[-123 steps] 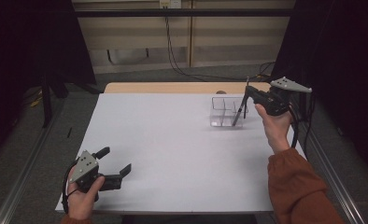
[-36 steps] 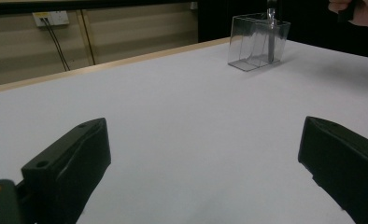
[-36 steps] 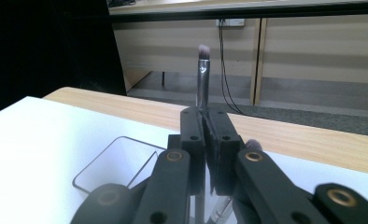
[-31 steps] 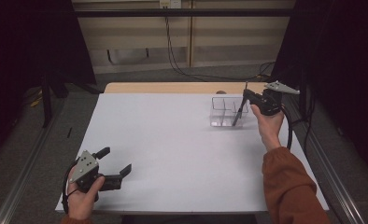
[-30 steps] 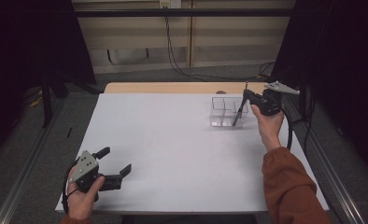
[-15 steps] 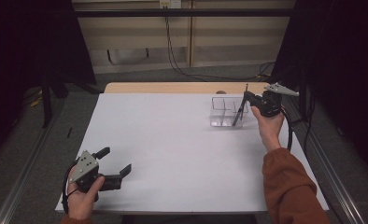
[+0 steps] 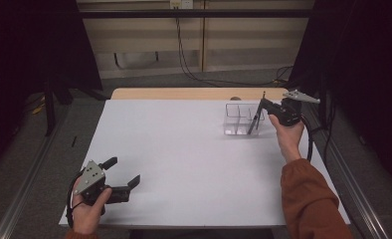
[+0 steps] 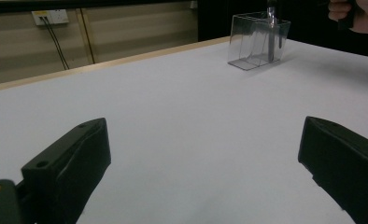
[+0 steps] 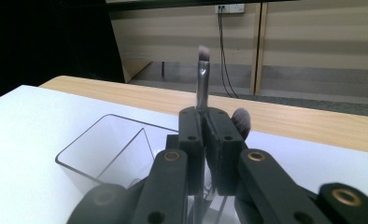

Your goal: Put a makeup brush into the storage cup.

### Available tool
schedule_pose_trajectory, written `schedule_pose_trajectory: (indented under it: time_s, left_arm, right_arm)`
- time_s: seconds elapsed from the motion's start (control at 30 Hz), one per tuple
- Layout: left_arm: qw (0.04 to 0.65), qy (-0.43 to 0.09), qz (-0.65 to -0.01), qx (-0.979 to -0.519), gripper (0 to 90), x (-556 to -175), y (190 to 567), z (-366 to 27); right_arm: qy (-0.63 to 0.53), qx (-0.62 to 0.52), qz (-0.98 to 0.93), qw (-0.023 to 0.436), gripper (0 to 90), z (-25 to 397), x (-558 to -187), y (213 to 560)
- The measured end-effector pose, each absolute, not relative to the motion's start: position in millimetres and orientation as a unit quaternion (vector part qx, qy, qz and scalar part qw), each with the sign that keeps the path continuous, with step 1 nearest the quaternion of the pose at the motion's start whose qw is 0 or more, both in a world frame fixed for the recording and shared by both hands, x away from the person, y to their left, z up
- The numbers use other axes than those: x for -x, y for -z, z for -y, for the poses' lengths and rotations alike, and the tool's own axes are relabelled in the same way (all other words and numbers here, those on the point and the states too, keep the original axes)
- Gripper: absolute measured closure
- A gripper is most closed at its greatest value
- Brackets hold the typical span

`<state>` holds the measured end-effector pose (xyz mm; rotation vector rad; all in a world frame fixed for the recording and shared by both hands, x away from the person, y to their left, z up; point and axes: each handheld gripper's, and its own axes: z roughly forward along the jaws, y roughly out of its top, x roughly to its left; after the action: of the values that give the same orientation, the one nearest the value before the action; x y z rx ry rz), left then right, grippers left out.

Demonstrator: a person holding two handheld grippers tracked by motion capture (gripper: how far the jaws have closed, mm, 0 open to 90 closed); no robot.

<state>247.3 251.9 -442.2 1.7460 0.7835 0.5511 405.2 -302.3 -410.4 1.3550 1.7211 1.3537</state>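
Clamped together, the fingers (image 9: 191, 135) of the right gripper (image 9: 203, 122) pinch the thin handle of a makeup brush (image 9: 202, 74), whose pale-tipped bristle end stands up above the jaws in the right gripper view; just beside them, on their right in that view, shows the fluffy dark head of a second brush (image 9: 241, 122). Seen from the high view, the right gripper (image 7: 261, 105) hangs at the near right corner of a clear plastic organizer box (image 7: 236, 119), and the brush (image 7: 255, 119) slants down from it into the box's right-hand compartment. This box stands on the white table (image 7: 194, 159) toward its far right side, near the wooden strip (image 7: 184, 93) along the far edge. Well apart, at the near left corner of the table, the left gripper (image 7: 122, 174) rests low with its jaws spread wide and nothing between them; its own view looks across the bare tabletop to the box (image 8: 257, 42).
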Motion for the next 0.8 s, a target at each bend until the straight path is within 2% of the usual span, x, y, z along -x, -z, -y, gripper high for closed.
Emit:
schedule_pose_trajectory:
  time_s: [0.33, 0.57, 0.73, 0.8]
  left_arm:
    - [0.544, -0.232, -0.33, -0.736, 2.5, -247.3, 442.2, -252.0]
    - [0.543, -0.232, -0.331, -0.736, 2.5, -247.4, 442.3, -252.0]
    - [0.543, -0.232, -0.334, -0.735, 2.5, -249.1, 442.5, -251.5]
    - [0.543, -0.232, -0.333, -0.735, 2.5, -249.7, 442.2, -250.4]
  right_arm:
    - [-0.507, -0.504, -0.642, 0.276, 73.3, 301.6, -403.3, 412.8]
    - [-0.509, -0.495, -0.646, 0.279, 52.7, 297.8, -398.8, 414.8]
    - [-0.517, -0.493, -0.641, 0.282, 34.5, 297.6, -396.7, 415.4]
    - [-0.52, -0.495, -0.638, 0.28, 23.8, 298.7, -396.2, 415.2]
